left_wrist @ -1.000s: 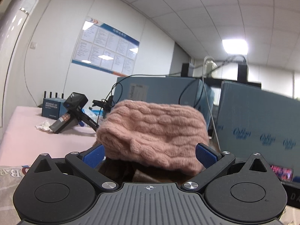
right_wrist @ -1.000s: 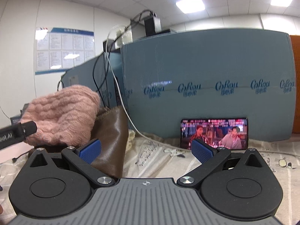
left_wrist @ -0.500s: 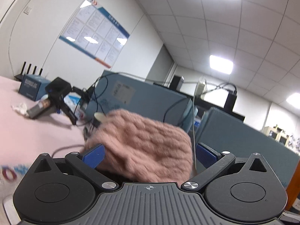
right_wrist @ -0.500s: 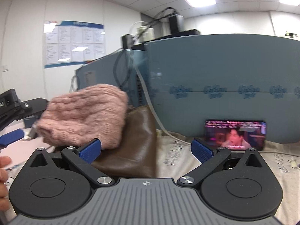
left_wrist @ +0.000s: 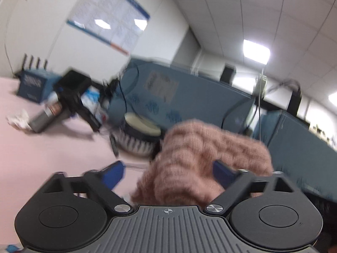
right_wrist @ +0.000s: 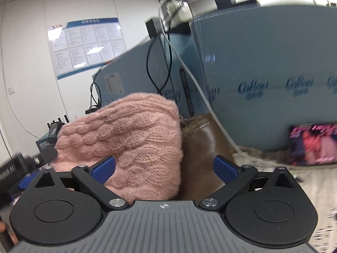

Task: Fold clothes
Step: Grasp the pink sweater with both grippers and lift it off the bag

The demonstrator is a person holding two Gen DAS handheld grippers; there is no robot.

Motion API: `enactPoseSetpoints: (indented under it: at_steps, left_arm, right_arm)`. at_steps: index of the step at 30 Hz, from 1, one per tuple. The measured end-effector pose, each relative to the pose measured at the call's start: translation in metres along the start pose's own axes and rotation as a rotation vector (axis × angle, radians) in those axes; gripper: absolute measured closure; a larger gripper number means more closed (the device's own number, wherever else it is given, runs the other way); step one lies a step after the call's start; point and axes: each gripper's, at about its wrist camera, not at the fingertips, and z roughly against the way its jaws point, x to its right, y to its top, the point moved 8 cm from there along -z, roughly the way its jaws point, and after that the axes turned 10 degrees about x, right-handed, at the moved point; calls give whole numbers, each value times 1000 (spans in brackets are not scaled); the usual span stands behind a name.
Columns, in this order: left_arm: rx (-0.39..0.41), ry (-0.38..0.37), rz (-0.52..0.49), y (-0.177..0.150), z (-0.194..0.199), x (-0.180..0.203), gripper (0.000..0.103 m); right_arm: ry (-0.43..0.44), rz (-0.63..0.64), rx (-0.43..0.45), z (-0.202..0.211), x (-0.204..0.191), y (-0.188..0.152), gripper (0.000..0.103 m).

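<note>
A folded pink cable-knit sweater [left_wrist: 202, 160] lies on top of a brown leather garment [right_wrist: 202, 147]. In the left wrist view my left gripper [left_wrist: 168, 171] is open, with the sweater's left part between its blue fingers; whether they touch it I cannot tell. In the right wrist view the sweater [right_wrist: 130, 143] fills the left half. My right gripper [right_wrist: 165, 167] is open, its fingers straddling the sweater's right edge and the brown garment. The view is blurred.
Blue partition panels [right_wrist: 263, 84] stand behind the clothes, with cables hanging over them. A phone [right_wrist: 311, 145] showing video leans against the panel at right. On the pink tabletop [left_wrist: 42, 147] lie a round brush-like object [left_wrist: 139, 137], a black handheld device [left_wrist: 71, 97] and a blue box [left_wrist: 31, 84].
Both grippers have moved in closer to the clothes pile. The left view swung left and down, showing more tabletop; the right gripper shifted left so the sweater now lies between its fingers.
</note>
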Motion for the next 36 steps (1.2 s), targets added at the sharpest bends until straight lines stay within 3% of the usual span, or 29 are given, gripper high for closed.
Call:
enactPoseSetpoints:
  at_steps: [1, 4, 5, 8, 11, 15, 19, 23, 29, 36]
  left_arm:
    - [-26, -14, -5, -5, -4, 1, 39]
    - [-44, -33, -28, -14, -8, 6, 61]
    - [-39, -37, -35, -15, -8, 7, 63]
    - [-9, -59, -49, -11, -2, 15, 71]
    - [44, -94, -52, -1, 13, 28, 78]
    - [114, -140, -57, 13, 33, 45, 80]
    - [182, -190, -62, 27, 54, 64, 80]
    - [174, -294, -64, 20, 81, 97, 79]
    - [25, -490, -24, -19, 108, 141, 79]
    - [-212, -582, -57, -79, 109, 173, 78]
  right_arm:
    - [7, -29, -12, -6, 1, -2, 10]
    - [10, -103, -67, -23, 3, -10, 30]
    - [16, -115, -79, -25, 2, -12, 45]
    - [37, -120, -85, -23, -5, -12, 69]
    - [81, -103, -49, -8, -17, -1, 77]
    - [182, -137, 35, 29, -30, 20, 79]
    - [231, -141, 105, 76, -29, 37, 79]
    - [216, -174, 121, 131, -9, 48, 79]
    - [81, -233, 36, 198, 46, 26, 79]
    - [-83, -227, -36, 250, 97, -16, 78]
